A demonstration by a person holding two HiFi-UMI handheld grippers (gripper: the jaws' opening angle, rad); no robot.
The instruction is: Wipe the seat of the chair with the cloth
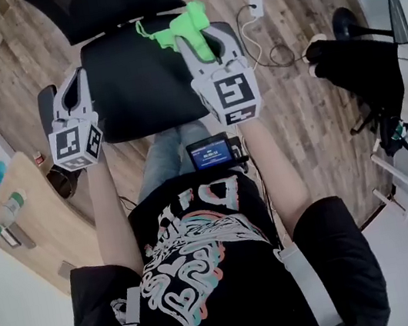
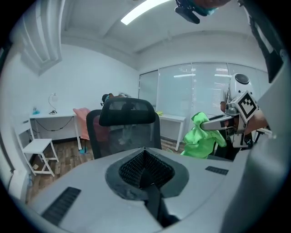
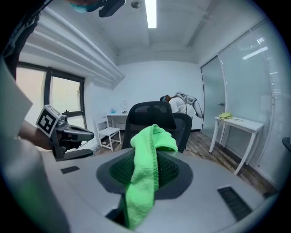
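Right tongs (image 1: pixel 206 42): clamped on the green cloth (image 1: pixel 179 28), with one narrow fold pinched between the pads and the rest hanging free.
Left tongs (image 1: pixel 76 78): jaws together with nothing between them, held over the left edge of the chair seat (image 1: pixel 140 87).
Cloth position: over the back right corner of the seat, close to the backrest (image 1: pixel 121 1). In the left gripper view it hangs in the air, so it does not seem to be touching the seat yet.
Risk, slipping grip: only a thin strip is held, so the drag of the seat fabric could pull the cloth out in mid-stroke.
Risk, bunching: the loose cloth may roll into a rope and wipe only a narrow band, missing the front edge and the left corners.
Risk, hard contact: if the tongs come down too steeply, the jaw tips and not the cloth would scrape the seat.
Risk, chair moving: this is an office chair, so a firm push could probably turn or roll it away. The empty left tongs could steady the left edge.
Risk, floor clutter: a cable and power strip (image 1: pixel 254 1) lie just beyond the right edge of the seat, and a chair that rolls could catch on them.
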